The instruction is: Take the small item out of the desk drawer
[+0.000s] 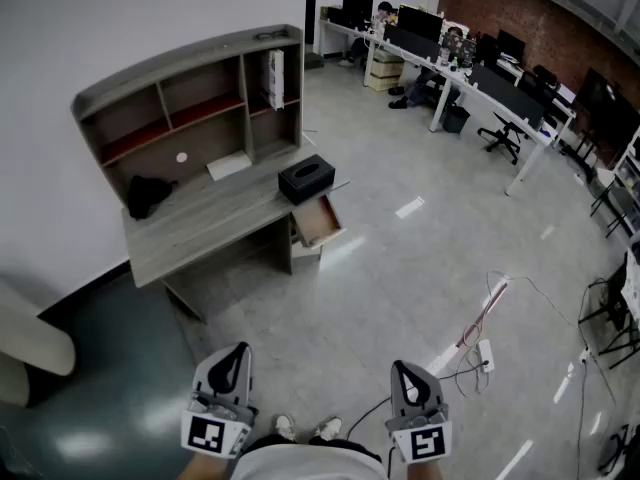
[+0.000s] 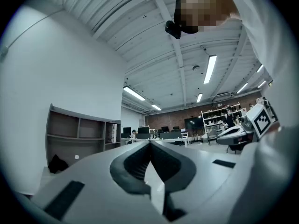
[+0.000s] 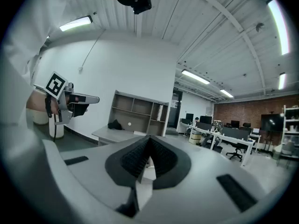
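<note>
A grey desk (image 1: 205, 223) with a shelf hutch stands against the white wall, several steps ahead. Its drawer (image 1: 318, 220) is pulled out at the desk's right end; whatever lies inside is too small to make out. My left gripper (image 1: 232, 360) and right gripper (image 1: 405, 370) are held low by my body, far from the desk, both shut and empty. In the left gripper view the jaws (image 2: 149, 144) meet at their tips with the hutch (image 2: 79, 134) far off. The right gripper's jaws (image 3: 148, 140) are also closed, pointing toward the desk (image 3: 124, 133).
On the desktop sit a black tissue box (image 1: 306, 178), a dark bundle (image 1: 148, 194) and a white sheet (image 1: 229, 165). A power strip with cables (image 1: 483, 353) lies on the floor at right. Office tables (image 1: 480, 83) with monitors and chairs line the back right.
</note>
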Tool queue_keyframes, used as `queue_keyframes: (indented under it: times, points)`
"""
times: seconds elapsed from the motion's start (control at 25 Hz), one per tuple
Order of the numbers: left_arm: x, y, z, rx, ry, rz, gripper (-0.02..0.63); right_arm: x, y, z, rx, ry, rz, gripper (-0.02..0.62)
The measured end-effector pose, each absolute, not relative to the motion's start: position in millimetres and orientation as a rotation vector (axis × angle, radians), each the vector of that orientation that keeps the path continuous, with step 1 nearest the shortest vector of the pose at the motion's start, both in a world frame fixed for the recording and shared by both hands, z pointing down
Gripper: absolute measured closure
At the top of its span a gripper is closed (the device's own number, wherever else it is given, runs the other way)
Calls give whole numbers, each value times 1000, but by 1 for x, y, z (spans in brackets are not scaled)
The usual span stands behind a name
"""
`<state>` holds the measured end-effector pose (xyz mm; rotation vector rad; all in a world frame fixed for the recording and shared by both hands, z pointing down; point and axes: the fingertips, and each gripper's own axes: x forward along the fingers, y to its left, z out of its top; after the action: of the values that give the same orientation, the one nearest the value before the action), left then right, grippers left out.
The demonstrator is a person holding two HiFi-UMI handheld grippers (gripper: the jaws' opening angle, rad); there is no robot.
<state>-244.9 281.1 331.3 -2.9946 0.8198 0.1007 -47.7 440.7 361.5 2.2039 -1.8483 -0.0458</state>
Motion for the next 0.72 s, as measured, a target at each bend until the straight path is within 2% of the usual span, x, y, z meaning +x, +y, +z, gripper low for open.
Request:
queue_keyframes:
  times: [0.72]
  points:
    - [-215, 284, 356, -2978, 909, 33, 589, -6, 431, 393, 2144, -1944, 4, 572]
